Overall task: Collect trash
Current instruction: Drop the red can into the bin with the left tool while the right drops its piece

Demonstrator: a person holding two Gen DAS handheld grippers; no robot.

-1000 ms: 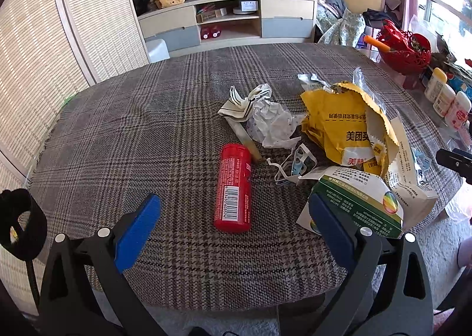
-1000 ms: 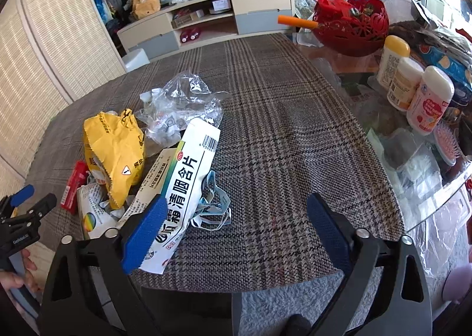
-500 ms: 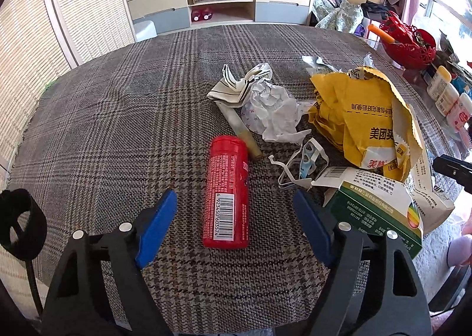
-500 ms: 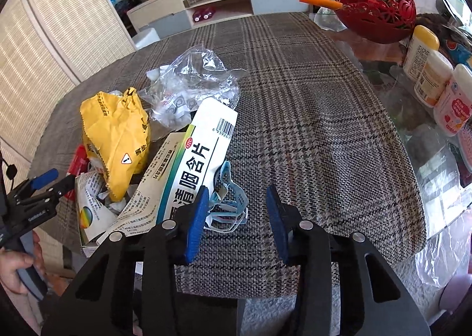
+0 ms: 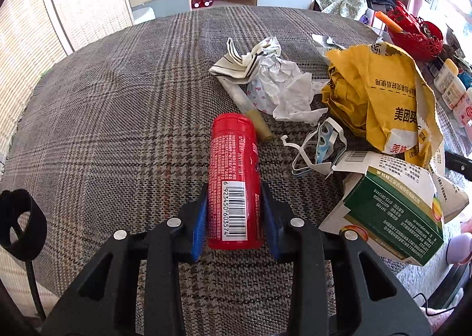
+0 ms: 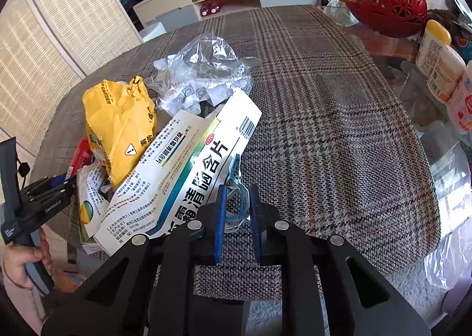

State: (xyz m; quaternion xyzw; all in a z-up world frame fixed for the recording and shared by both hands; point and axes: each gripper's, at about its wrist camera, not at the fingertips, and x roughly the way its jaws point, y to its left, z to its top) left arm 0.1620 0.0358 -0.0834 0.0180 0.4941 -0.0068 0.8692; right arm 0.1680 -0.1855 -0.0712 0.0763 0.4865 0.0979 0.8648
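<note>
Yellow bag (image 6: 118, 120) hides most of red bottle (image 6: 79, 156) (right view).

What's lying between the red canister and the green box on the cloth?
In the left wrist view, a crumpled blue face mask with white straps lies between the red canister and the green box, on the plaid cloth.

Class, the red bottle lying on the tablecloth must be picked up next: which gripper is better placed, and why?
Left. The left gripper already straddles the red bottle, its jaws closing on both sides; the right gripper is closing around a blue face mask.
</note>
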